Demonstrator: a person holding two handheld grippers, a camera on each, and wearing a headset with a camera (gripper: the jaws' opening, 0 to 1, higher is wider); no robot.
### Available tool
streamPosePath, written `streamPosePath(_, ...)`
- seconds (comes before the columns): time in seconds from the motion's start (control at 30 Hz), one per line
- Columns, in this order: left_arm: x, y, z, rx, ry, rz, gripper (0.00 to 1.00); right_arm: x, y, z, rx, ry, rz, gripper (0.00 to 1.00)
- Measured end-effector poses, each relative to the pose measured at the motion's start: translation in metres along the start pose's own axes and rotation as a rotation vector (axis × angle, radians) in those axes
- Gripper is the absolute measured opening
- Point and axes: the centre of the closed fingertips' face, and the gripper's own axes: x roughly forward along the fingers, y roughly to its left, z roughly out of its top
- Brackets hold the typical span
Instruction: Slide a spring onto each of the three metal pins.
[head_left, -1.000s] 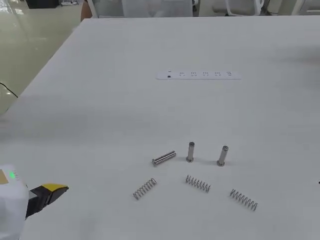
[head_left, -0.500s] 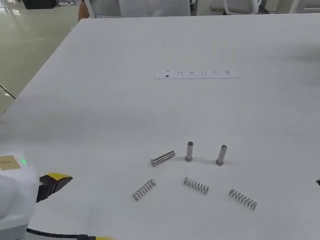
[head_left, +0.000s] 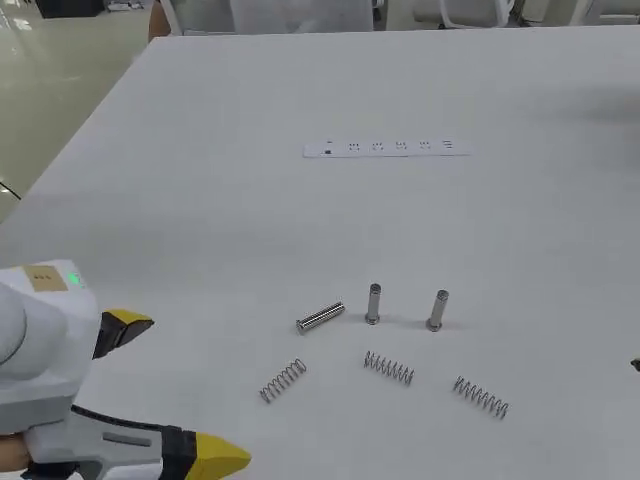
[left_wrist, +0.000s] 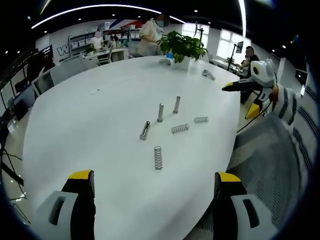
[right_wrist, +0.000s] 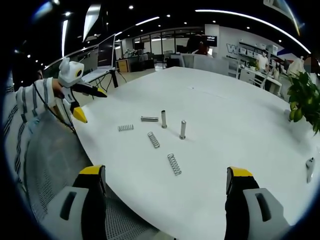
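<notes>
On the white table (head_left: 300, 220) two metal pins stand upright (head_left: 373, 303) (head_left: 438, 310), and a third pin (head_left: 320, 318) lies on its side to their left. Three springs lie loose in front of them (head_left: 283, 380) (head_left: 389, 368) (head_left: 481, 397). My left gripper (head_left: 175, 390) is open at the lower left, well short of the nearest spring (left_wrist: 158, 157), with nothing between its fingers. My right gripper (right_wrist: 166, 172) is open too, off the table's edge, facing the springs (right_wrist: 173, 164) and the upright pins (right_wrist: 183, 129).
A flat white power strip (head_left: 386, 148) lies farther back on the table. A potted plant (left_wrist: 182, 47) stands at the far end. The person's striped sleeve (left_wrist: 287, 102) holds the other gripper (left_wrist: 245, 95). Office desks and people are in the background.
My left gripper has come up and forward from the lower left corner, and its second yellow-tipped jaw is now in the head view. The pins and springs have not moved.
</notes>
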Motion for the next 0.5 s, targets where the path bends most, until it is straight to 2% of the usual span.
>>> streamPosePath(0.13,0.003,0.009,0.007,0.012,0.001,0.008,0.98,0.0,0.0,-0.001,0.002,0.003,-0.002,1.0)
streamPosePath(0.27,0.008,0.01,0.011,0.029,0.004,-0.007,0.98,0.001,0.001,-0.002,0.002,0.009,0.002,1.0)
streamPosePath(0.5,0.014,0.012,0.012,0.034,0.013,-0.019,0.98,0.001,0.001,-0.002,0.005,0.012,-0.001,1.0)
